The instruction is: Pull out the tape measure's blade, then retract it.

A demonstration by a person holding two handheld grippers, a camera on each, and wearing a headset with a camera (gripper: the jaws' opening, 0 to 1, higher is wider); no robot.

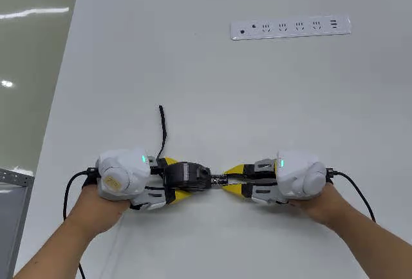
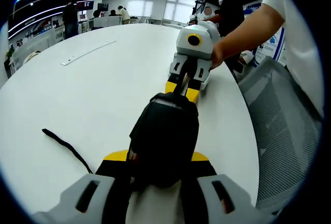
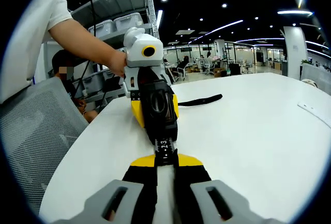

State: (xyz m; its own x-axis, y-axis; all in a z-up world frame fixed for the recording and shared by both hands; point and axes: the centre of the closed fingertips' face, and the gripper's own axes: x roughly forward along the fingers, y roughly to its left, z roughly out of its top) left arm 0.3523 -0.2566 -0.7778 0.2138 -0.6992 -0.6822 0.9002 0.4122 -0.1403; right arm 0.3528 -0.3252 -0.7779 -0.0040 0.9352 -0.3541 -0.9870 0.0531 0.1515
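**Two tools on one tape measure**

My left tool [image 1: 174, 179] is closed on the black tape measure [image 1: 188, 176]. Its two yellow tips press on the case, one on each side. The tape measure sits low over the white table [image 1: 257, 98], close to me, between my two hands.

My right tool [image 1: 234, 180] is almost fully closed. Its yellow tips pinch the end of the blade [image 3: 164, 149]. A short piece of blade shows between the case and my right tool. I can see black numbers on it. The two tools point at each other. They are near each other but do not touch.

A thin black strap [image 1: 162, 127] lies on the table by my left tool and runs away from me. A white power strip [image 1: 291, 27] lies well apart from all this, on the far side of the table.
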